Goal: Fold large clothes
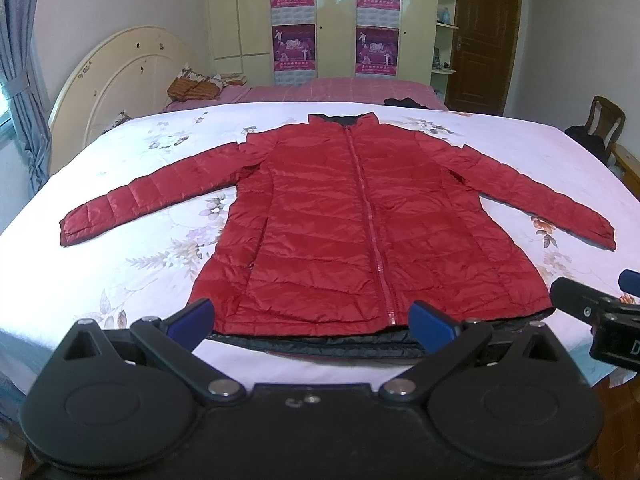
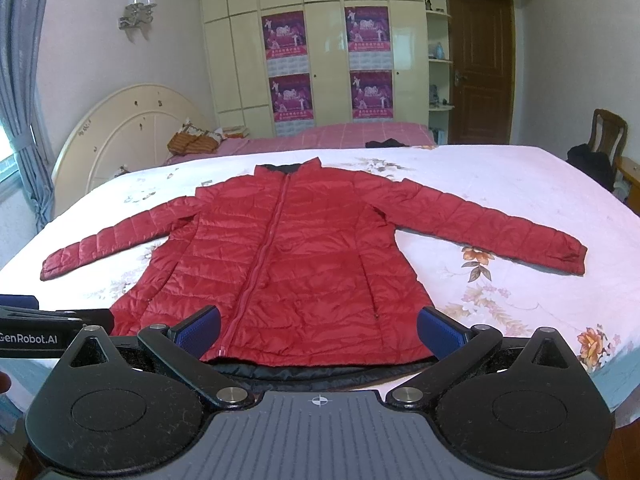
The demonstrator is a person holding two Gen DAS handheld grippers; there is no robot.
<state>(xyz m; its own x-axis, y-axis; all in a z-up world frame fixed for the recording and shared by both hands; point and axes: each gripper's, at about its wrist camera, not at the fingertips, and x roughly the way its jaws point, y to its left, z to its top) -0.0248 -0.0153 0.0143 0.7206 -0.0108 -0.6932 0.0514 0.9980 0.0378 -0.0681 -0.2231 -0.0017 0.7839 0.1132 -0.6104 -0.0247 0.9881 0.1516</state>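
We're looking at the red jacket (image 1: 360, 220) lying flat and zipped on the bed (image 1: 120, 200), sleeves out. We're holding both the left gripper (image 1: 310, 322) and right gripper (image 2: 320, 330) wide apart, hovering by the hem, gripping nothing.

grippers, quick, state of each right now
left gripper: open, holding nothing, at the red jacket hem.
right gripper: open, holding nothing, same hem.

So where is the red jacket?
In both views the red jacket lies flat mid-bed on the flowery sheet, sleeves spread, its hem nearest the open tools.
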